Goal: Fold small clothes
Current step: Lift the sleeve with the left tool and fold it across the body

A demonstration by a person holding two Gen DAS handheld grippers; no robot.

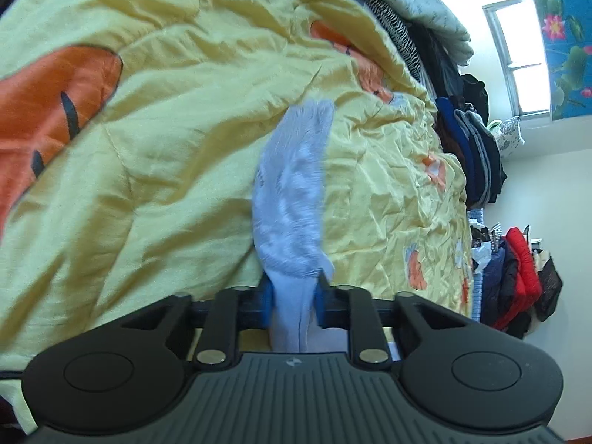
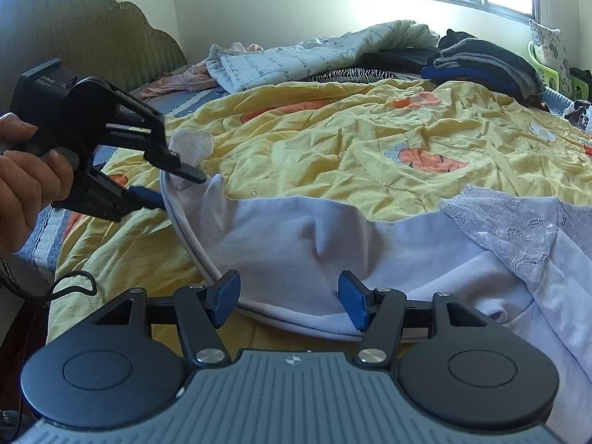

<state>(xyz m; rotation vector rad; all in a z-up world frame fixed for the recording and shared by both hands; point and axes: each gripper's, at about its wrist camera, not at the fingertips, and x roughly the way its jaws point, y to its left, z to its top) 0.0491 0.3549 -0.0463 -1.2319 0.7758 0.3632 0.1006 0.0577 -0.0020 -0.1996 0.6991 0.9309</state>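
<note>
yellow quilt (image 2: pixel 333 148) covers the bed; the pale garment (image 2: pixel 296 236) lies at 6 o'clock. left gripper (image 2: pixel 174 181) pinches its corner at 9 o'clock; right gripper (image 2: pixel 288 298) gapes, empty, over the hem. thin fabric may slip free if tugged.

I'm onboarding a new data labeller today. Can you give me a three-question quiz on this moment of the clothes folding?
1. True or false: the left hand-held gripper is shut on the pale lavender garment.
2. Which part of the garment carries lace? A) the edge near the left hand-held gripper B) the right side in the right wrist view C) none
3. Fill in: the garment lies on a ____ quilt with orange patches.

Key:
1. True; its pads pinch the fabric.
2. B; the lace panel shows there, while the right hand-held gripper stands open over the hem.
3. Yellow.
</note>
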